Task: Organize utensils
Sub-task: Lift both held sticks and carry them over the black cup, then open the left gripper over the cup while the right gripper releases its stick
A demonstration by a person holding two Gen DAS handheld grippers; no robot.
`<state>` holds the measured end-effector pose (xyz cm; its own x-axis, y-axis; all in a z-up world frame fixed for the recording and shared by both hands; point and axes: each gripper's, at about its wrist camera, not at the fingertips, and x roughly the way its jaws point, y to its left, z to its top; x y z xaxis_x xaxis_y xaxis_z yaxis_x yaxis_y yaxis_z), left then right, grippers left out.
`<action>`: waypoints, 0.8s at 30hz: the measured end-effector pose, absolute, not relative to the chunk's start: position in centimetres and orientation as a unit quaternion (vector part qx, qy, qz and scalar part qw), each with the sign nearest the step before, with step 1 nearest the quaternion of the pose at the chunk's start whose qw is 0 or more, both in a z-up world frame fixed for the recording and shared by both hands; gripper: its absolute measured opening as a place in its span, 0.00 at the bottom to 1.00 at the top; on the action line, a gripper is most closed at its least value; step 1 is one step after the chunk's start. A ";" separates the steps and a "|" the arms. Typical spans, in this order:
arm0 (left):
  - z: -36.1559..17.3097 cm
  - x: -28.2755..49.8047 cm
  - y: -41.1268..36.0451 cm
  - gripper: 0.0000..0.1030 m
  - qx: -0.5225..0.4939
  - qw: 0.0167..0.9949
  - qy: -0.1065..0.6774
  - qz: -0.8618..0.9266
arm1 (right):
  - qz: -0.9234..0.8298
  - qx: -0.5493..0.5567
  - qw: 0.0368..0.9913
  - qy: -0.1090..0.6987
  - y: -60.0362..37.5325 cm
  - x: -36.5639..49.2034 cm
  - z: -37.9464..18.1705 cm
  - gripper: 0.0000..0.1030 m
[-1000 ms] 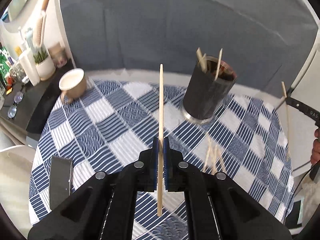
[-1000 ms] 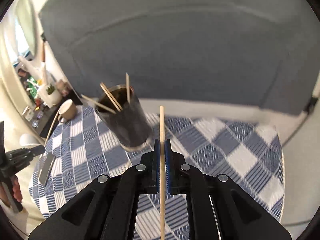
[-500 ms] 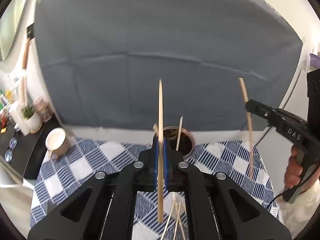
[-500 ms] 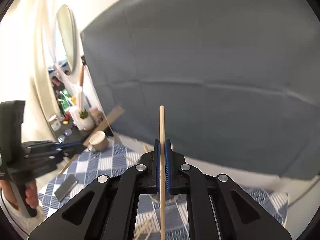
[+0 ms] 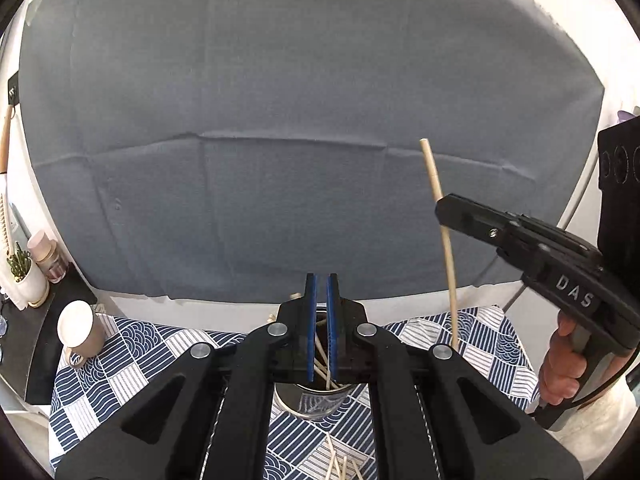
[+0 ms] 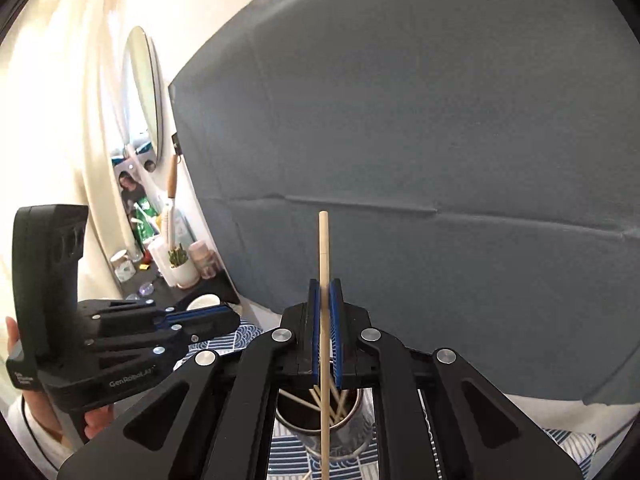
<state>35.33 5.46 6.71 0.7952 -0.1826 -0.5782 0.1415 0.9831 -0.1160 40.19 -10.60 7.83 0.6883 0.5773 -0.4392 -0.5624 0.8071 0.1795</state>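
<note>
Above the checked tablecloth (image 5: 160, 344), you hold both tongs (two-finger grippers) side by side, each angled downward toward a dark metal cup (image 5: 316, 404). Your left tongs (image 5: 321, 280) sit closed and empty, their blue pads nearly together, directly over the cup's mouth. Your right hand (image 5: 564, 368) wraps the handle of the right tongs (image 6: 325, 284), which are clamped on one wooden chopstick (image 6: 324, 320). That chopstick stands almost upright, crosswise to the fingers, its long axis running top to bottom. Seen from the left wrist camera, its top leans slightly left against the grey backdrop (image 5: 280, 120). Its lower end drops behind the tongs' black frame, so you cannot tell whether it is inside the cup. Several more chopsticks (image 6: 340, 400) lean inside the cup, and a few loose ones (image 5: 340, 464) lie flat on the cloth in front of it. A beige mug (image 5: 80, 330) stands at the cloth's far left edge.
</note>
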 end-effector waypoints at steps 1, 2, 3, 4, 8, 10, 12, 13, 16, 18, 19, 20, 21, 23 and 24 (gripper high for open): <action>6.4 35.5 5.6 0.05 -0.035 0.946 0.311 -0.085 | 0.310 0.019 0.918 0.245 -10.7 40.4 7.6 0.05; 6.1 35.6 5.9 0.05 -0.038 0.945 0.314 -0.083 | 0.313 0.025 0.917 0.246 -10.9 40.7 7.4 0.05; 5.8 35.5 6.0 0.05 -0.042 0.944 0.317 -0.083 | 0.315 0.032 0.916 0.246 -11.0 41.0 7.1 0.05; 5.6 35.6 6.3 0.05 -0.046 0.943 0.319 -0.083 | 0.315 0.035 0.915 0.248 -11.0 41.2 6.8 0.05; 4.6 35.6 7.1 0.05 -0.052 0.940 0.327 -0.077 | 0.316 0.054 0.913 0.252 -10.8 42.3 5.7 0.05; 4.2 35.4 7.3 0.05 -0.043 0.938 0.335 -0.071 | 0.320 0.059 0.910 0.257 -10.5 42.8 5.2 0.05; 3.8 35.3 7.5 0.05 -0.036 0.937 0.340 -0.064 | 0.320 0.059 0.910 0.257 -10.1 43.2 4.8 0.05; 3.6 35.1 7.7 0.05 -0.036 0.936 0.343 -0.064 | 0.323 0.061 0.909 0.258 -9.8 43.3 4.6 0.05; 3.1 34.5 8.4 0.05 -0.035 0.935 0.349 -0.054 | 0.326 0.062 0.908 0.255 -8.9 43.8 3.9 0.05; 2.8 34.0 8.9 0.05 -0.035 0.933 0.355 -0.047 | 0.328 0.065 0.907 0.254 -8.4 44.2 3.5 0.05; 2.5 33.8 9.3 0.05 -0.035 0.932 0.359 -0.042 | 0.331 0.067 0.906 0.255 -8.1 44.4 3.3 0.05; 2.4 33.7 9.5 0.05 -0.034 0.931 0.361 -0.039 | 0.332 0.066 0.905 0.257 -7.8 44.6 2.9 0.05; 2.2 33.4 9.8 0.05 -0.033 0.931 0.363 -0.032 | 0.330 0.064 0.905 0.259 -7.5 44.7 2.6 0.05; 1.9 33.1 10.5 0.05 -0.035 0.929 0.366 -0.024 | 0.330 0.062 0.904 0.263 -7.1 44.9 1.9 0.05; 1.7 32.9 10.8 0.05 -0.039 0.929 0.367 -0.021 | 0.330 0.061 0.903 0.267 -7.1 44.9 1.6 0.05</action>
